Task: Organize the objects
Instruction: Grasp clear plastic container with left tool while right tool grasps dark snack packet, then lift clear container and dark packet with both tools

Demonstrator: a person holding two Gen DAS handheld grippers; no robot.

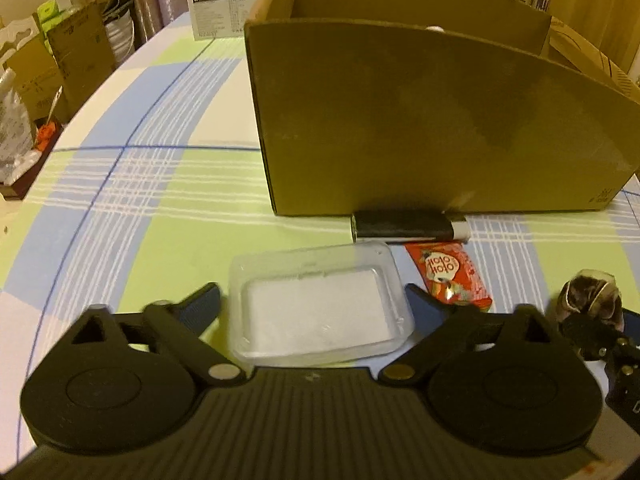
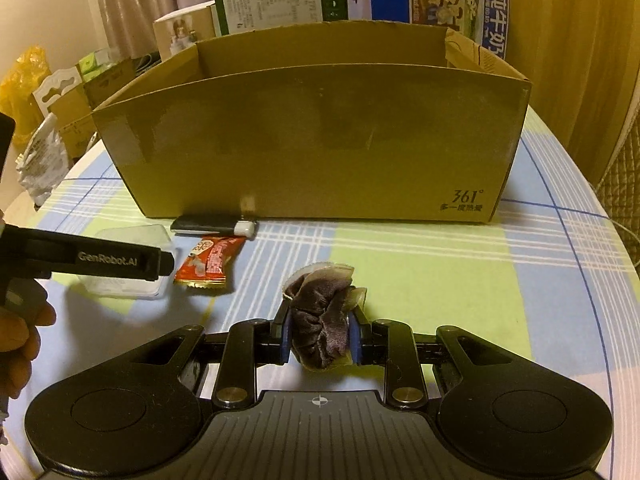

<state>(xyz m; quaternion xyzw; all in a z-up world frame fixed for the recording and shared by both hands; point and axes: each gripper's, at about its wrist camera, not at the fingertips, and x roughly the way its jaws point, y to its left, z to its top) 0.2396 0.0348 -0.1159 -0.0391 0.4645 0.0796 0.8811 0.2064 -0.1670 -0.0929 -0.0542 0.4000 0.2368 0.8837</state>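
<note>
A clear plastic container (image 1: 320, 304) lies on the checked tablecloth between the fingers of my left gripper (image 1: 314, 304), which is open and straddles it, fingertips close to its sides. My right gripper (image 2: 320, 338) is shut on a brown velvet scrunchie (image 2: 320, 316) just above the cloth; the scrunchie (image 1: 592, 304) also shows at the far right of the left wrist view. A red snack packet (image 1: 452, 276) (image 2: 208, 262) and a black-and-white stick-shaped object (image 1: 408, 228) (image 2: 216, 226) lie in front of an open cardboard box (image 1: 420, 120) (image 2: 312, 140).
One finger (image 2: 120, 260) of my left gripper and a hand (image 2: 20, 332) reach in at the left of the right wrist view. Cartons (image 2: 440, 8) stand behind the box. Boxes and bags (image 1: 48, 72) crowd the floor past the table's left edge (image 1: 100, 92).
</note>
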